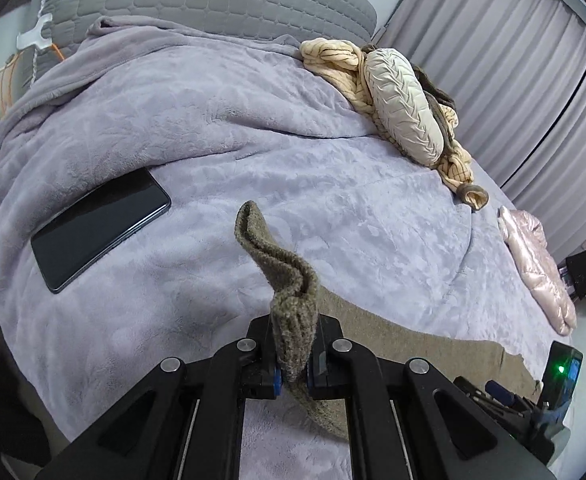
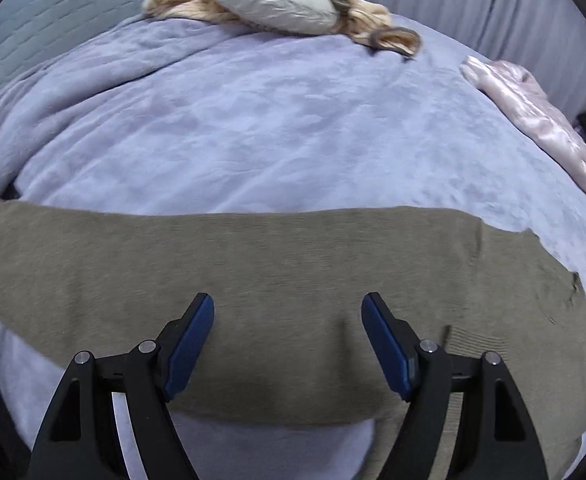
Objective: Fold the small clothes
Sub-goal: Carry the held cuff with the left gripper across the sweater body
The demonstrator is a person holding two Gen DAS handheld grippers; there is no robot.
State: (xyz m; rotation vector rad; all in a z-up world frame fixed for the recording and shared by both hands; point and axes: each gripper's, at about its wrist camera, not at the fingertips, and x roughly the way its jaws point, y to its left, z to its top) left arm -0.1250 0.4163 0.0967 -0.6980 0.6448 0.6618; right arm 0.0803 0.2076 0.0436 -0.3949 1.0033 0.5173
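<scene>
Risk: slip | your left gripper (image 1: 293, 368) fingers are clamped on a thin bunched edge of the olive knit garment (image 2: 293, 272), which lies across the bed (image 1: 253, 140); a tug frees it | your right gripper (image 2: 289, 340) fingers are spread wide, empty, above the cloth; the unpinned garment drags, skewing your fold
</scene>
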